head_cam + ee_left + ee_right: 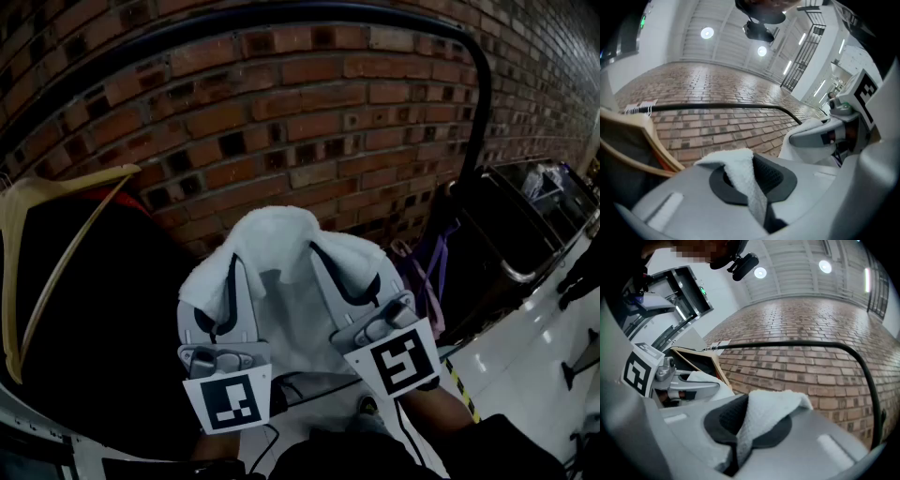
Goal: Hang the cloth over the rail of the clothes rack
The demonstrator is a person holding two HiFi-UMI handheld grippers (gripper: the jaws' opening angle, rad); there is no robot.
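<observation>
A white cloth (281, 291) hangs bunched between my two grippers, below the black rail (281, 14) that arcs across the top in front of the brick wall. My left gripper (228, 291) is shut on the cloth's left part, my right gripper (349, 277) on its right part. In the left gripper view a fold of cloth (743, 176) is pinched in the left gripper (751, 182), with the rail (717, 107) beyond and above. The right gripper view shows the cloth (764, 416) clamped in the right gripper (743, 427), and the rail (787, 344) beyond it.
A wooden hanger (56, 234) with a dark garment hangs on the rail at the left. The brick wall (328, 122) is close behind. The rack's right upright (480, 112) curves down beside a dark cart (511, 234). Purple straps (424, 272) hang there, with white floor (525, 366) beyond.
</observation>
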